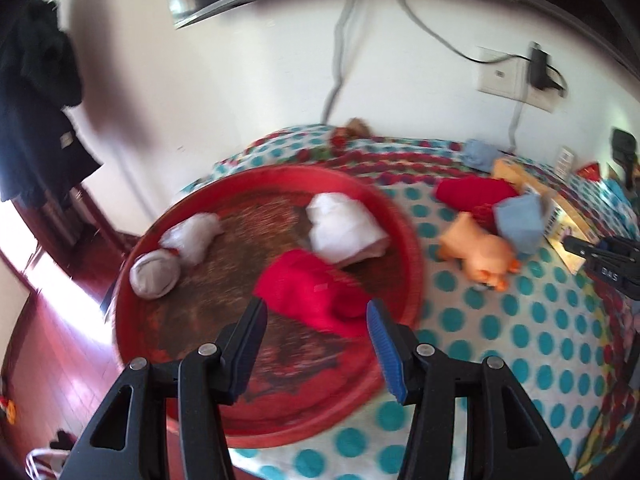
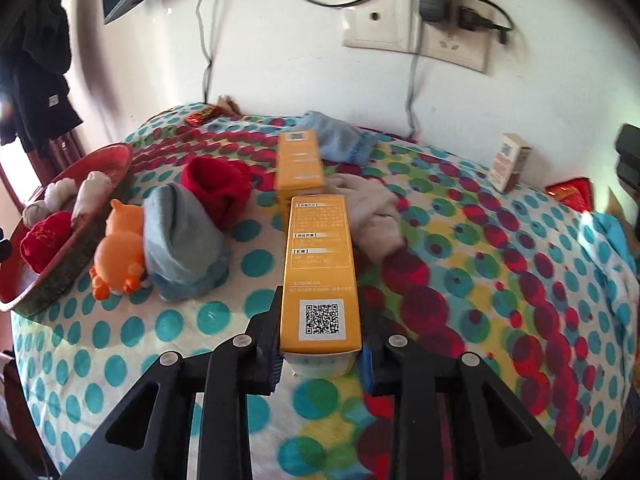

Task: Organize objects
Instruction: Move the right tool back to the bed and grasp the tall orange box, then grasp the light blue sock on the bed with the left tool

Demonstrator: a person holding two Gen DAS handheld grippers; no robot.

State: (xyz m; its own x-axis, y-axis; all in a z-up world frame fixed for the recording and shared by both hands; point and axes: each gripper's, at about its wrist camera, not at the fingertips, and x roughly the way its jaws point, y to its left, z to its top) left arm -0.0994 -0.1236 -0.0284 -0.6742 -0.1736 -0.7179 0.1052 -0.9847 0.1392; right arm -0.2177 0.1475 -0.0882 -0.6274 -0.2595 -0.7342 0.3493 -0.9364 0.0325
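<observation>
Matt cardboard box point(image 2: 320, 276), fleecy blanket point(image 2: 480, 280)

I see a red tray point(image 1: 412, 240) holding white point(image 1: 344, 228), grey point(image 1: 154, 276) and red sock bundles point(image 1: 308, 296). The orange box point(image 2: 320, 272) carries a black-and-white QR code; the bedspread point(image 2: 500, 280) shows teal, red and yellow dots on white.

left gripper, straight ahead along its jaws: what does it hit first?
Probably the red rolled cloth lying in the round red tray. The left gripper has open, empty jaws, and the cloth sits right between and beyond their tips. Depth is unclear in the blur, so it may pass above and meet the tray floor.
</observation>
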